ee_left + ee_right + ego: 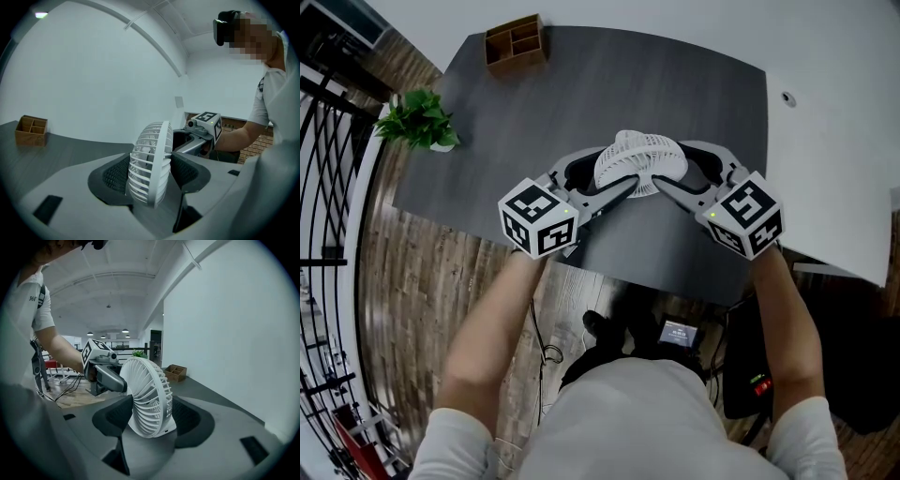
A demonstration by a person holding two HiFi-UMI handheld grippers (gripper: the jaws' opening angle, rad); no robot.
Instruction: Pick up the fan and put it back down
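A small white fan (pixel 639 161) with a round slatted grille is over the middle of the dark grey table (pixel 581 84), tilted with its face upward. My left gripper (pixel 614 173) closes on its left edge and my right gripper (pixel 675 169) on its right edge. Seen from the left gripper (pixel 150 173), the fan (pixel 151 161) stands edge-on between the two ribbed pads and touches both. From the right gripper (pixel 150 416), the fan (pixel 147 397) and its foot fill the gap between the pads. Whether the fan is off the table cannot be told.
A wooden compartment box (pixel 516 42) stands at the table's far edge. A green potted plant (pixel 417 120) sits at the left edge. A white surface (pixel 834 141) adjoins the table on the right. The near table edge runs just behind both marker cubes.
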